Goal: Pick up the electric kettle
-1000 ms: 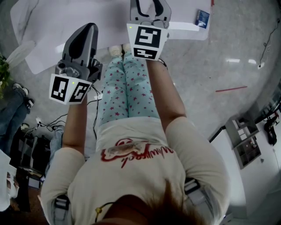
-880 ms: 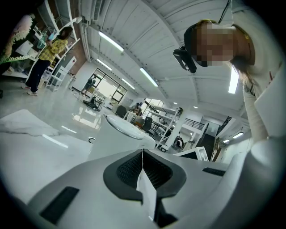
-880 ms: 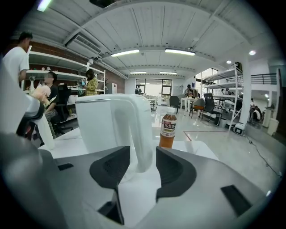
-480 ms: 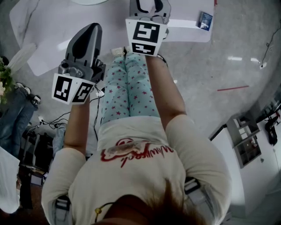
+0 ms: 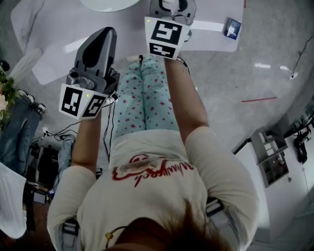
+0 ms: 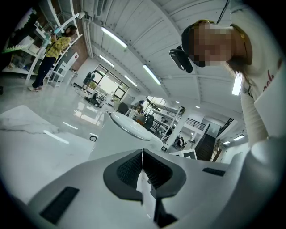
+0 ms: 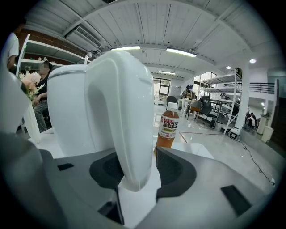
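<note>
The white electric kettle (image 7: 73,112) stands on the white table (image 5: 54,29). In the right gripper view its body fills the left and its thick curved handle (image 7: 127,125) runs down between my right gripper's jaws. My right gripper (image 7: 136,167) is shut on that handle, a dark pad on each side. In the head view the kettle's round top (image 5: 105,4) shows at the upper edge, left of the right gripper (image 5: 171,6). My left gripper (image 5: 102,33) hangs over the table's near edge, shut on nothing, its pads (image 6: 134,167) touching. Ahead of it is the kettle (image 6: 129,129).
A bottle of brown tea (image 7: 169,127) stands on the table just behind the handle. A small blue box (image 5: 232,28) lies at the table's right end. Flowers (image 5: 5,90) and cables (image 5: 59,135) are on the floor side at left.
The table has slid down in the head view and the kettle's top has come into sight at the upper edge. Both grippers stay in nearly the same place.
</note>
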Tool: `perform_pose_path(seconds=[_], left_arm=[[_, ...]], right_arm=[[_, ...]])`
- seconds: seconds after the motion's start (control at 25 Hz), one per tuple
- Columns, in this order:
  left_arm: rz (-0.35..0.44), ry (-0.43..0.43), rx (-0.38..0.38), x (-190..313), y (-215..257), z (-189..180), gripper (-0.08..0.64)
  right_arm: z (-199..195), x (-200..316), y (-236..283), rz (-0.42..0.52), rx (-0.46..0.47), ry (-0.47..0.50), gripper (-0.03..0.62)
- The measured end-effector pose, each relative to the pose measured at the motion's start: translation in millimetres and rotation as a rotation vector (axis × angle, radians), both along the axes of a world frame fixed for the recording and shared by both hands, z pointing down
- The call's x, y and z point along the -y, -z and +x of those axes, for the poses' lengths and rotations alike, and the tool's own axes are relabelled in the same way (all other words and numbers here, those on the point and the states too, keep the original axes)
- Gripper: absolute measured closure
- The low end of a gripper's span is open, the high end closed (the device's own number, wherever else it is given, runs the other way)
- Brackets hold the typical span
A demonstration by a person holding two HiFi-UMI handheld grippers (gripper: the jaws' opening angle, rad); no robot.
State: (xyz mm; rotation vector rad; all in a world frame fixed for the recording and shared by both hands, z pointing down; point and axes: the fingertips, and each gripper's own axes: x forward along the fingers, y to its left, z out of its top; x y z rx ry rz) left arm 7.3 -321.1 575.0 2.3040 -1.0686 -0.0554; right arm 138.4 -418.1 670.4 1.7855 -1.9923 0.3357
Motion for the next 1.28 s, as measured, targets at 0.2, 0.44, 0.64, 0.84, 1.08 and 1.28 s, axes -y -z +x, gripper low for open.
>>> perform_pose_path(seconds=[0.2, 0.44, 0.64, 0.84, 1.08, 1.28], left_arm=[[-0.021, 0.024, 0.008, -4, -4, -10, 0.548], [-0.033, 0.044, 0.010, -4, -10, -17, 0.548], [-0.030, 0.057, 0.003, -1, -9, -19, 0.548], [-0.038, 0.062, -0.001, -4, -9, -17, 0.548], [-0.048, 0.053, -0.002, -9, -13, -11, 0.548], [-0.044, 0.056, -0.008, -11, -7, -9, 0.548]], right_arm=[[-2, 8, -4, 0.004, -0.001, -0.014, 0.422], [0, 18, -8, 0.003, 0.006, -0.029, 0.422], [1, 22, -9, 0.013, 0.007, -0.021, 0.422], [2, 23, -6, 0.037, 0.004, 0.001, 0.425], [2, 26, -9, 0.042, 0.028, 0.023, 0.439], [-8, 27, -10, 0.039, 0.030, 0.082, 0.520]])
